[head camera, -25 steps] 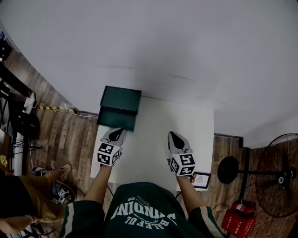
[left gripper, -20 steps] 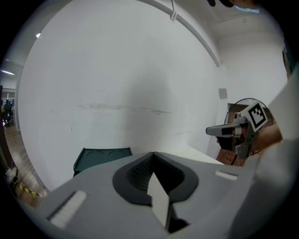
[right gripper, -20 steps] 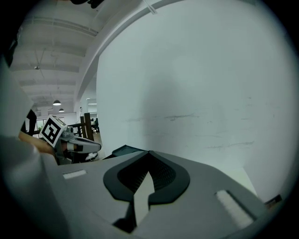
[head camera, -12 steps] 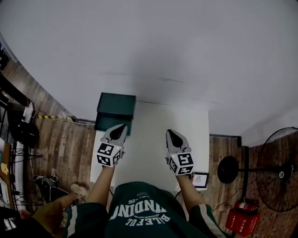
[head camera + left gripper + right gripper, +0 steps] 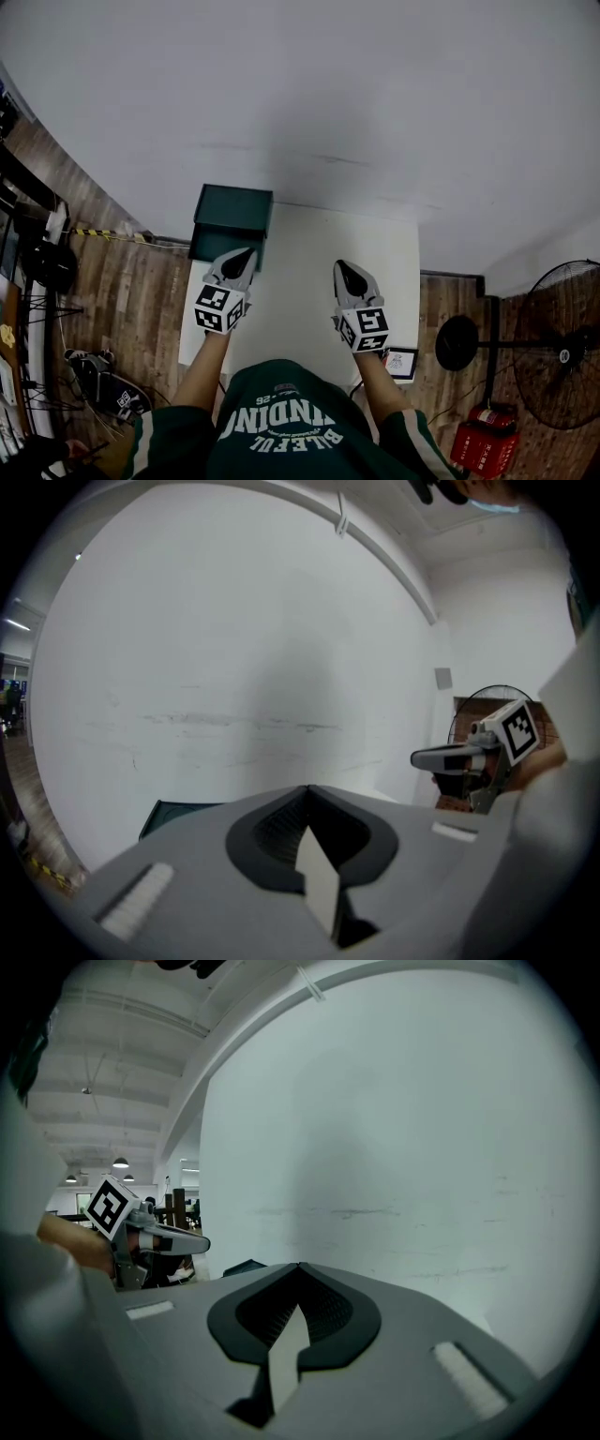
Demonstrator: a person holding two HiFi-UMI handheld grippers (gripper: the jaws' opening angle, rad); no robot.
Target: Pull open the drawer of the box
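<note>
A dark green box (image 5: 232, 217) stands on the far left corner of the white table (image 5: 309, 281); its front face turns toward me, and I cannot tell whether the drawer stands out from it. My left gripper (image 5: 244, 255) hovers just in front of that face, shut with nothing between its jaws. My right gripper (image 5: 343, 269) hangs over the table's middle right, also shut and empty. In the left gripper view the closed jaws (image 5: 307, 791) point at the wall, with the box (image 5: 178, 813) low on the left. The right gripper view shows closed jaws (image 5: 298, 1267) and the box's edge (image 5: 246, 1267).
A white wall rises directly behind the table. A small framed card (image 5: 403, 362) lies at the table's near right corner. On the wooden floor to the right stand a fan (image 5: 561, 349), a round black base (image 5: 457, 343) and a red object (image 5: 480, 442). Shoes (image 5: 98, 375) lie at the left.
Both grippers keep almost the same places in front of the box. The person at the lower left has left the view, and my head has shifted slightly.
</note>
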